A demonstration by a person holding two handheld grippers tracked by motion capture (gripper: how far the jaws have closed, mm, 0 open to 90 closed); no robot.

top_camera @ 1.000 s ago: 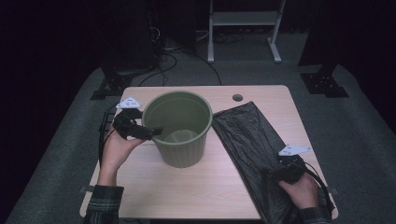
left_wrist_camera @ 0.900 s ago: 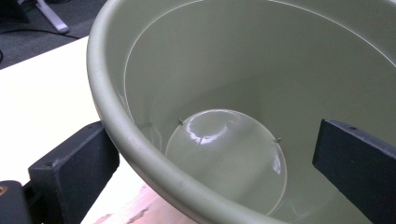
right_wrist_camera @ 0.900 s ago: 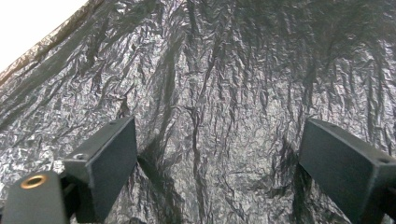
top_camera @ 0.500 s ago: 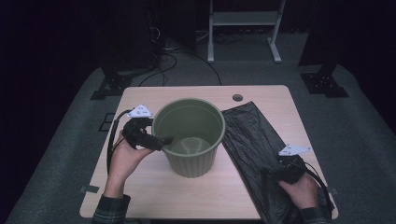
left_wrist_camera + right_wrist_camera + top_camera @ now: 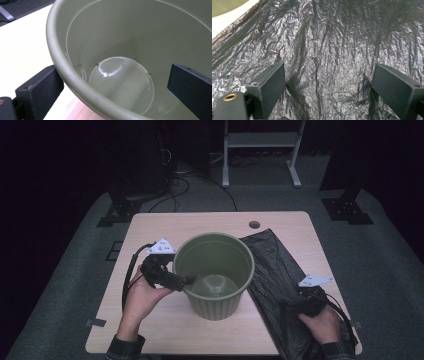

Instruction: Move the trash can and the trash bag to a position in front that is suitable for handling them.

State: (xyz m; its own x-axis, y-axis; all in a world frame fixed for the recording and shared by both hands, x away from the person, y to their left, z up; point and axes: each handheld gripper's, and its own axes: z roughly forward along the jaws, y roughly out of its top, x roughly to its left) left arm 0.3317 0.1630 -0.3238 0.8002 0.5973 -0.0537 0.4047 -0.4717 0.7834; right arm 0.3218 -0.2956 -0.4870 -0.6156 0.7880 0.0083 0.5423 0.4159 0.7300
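An olive-green plastic bin (image 5: 215, 304) stands upright and empty at the middle of the wooden table (image 5: 200, 222). My left gripper (image 5: 186, 280) straddles the bin's left rim. In the left gripper view, the bin (image 5: 75, 77) has one jaw outside against the wall and the other well inside, so the gripper (image 5: 113, 75) is open. A crumpled black plastic bag (image 5: 272, 265) lies flat to the right of the bin. Low over its near end, my right gripper (image 5: 292, 304) is open. Between its spread jaws (image 5: 329, 75) lies only the bag (image 5: 332, 37).
A round cable hole (image 5: 254, 224) sits near the table's far edge. Beyond the table are a white metal stand (image 5: 260, 150), cables on the grey carpet and dark stand bases (image 5: 347, 207). The near-left table corner has a small tape mark (image 5: 95, 322).
The bin has slid right and toward the person, and my left gripper has moved with it at its rim. The right gripper and the bag have stayed put.
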